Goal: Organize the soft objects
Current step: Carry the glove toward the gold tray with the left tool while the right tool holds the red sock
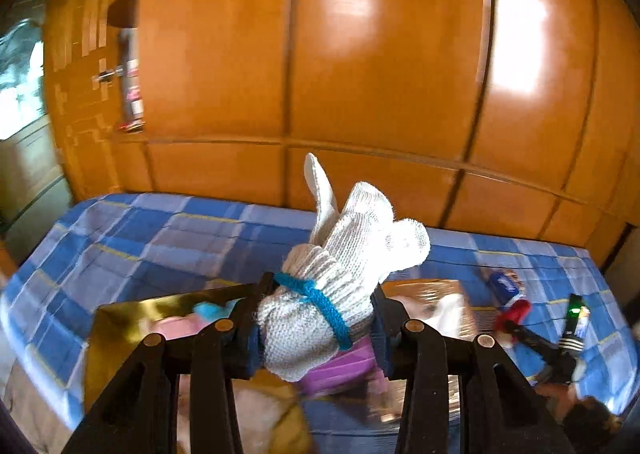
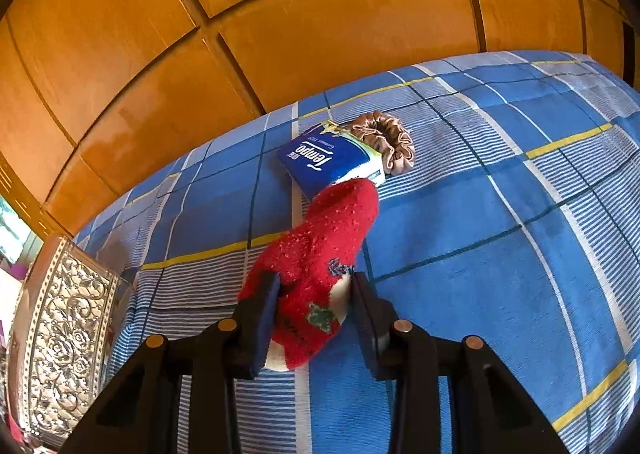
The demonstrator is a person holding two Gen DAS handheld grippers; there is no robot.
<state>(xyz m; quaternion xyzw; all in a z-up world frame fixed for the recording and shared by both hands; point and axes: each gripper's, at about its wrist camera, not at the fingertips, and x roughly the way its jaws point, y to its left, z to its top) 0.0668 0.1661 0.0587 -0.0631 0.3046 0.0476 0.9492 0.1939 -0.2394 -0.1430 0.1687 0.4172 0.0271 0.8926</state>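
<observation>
The left gripper (image 1: 316,318) has its fingers (image 1: 250,318) clenched on a white knitted work glove (image 1: 340,262) with a blue cuff band; the glove is lifted off the bed and sticks up between them, its fingers pointing away. Below it sits an open gold box (image 1: 132,314) holding pink, light blue and purple soft items, blurred. Farther right in that view, the right gripper shows small, with something red at its tip.

The right gripper (image 2: 314,300) has its fingers (image 2: 262,318) closed on the cuff end of a red fuzzy sock (image 2: 316,254), whose toe stretches away over the blue plaid bedsheet (image 2: 480,254). Just past the toe lies a blue Tempo tissue pack (image 2: 324,162), and touching that, a beige satin scrunchie (image 2: 390,138). An embossed silver box (image 2: 60,342) stands at the left edge. Orange wooden wardrobe doors (image 2: 280,14) rise behind the bed.
</observation>
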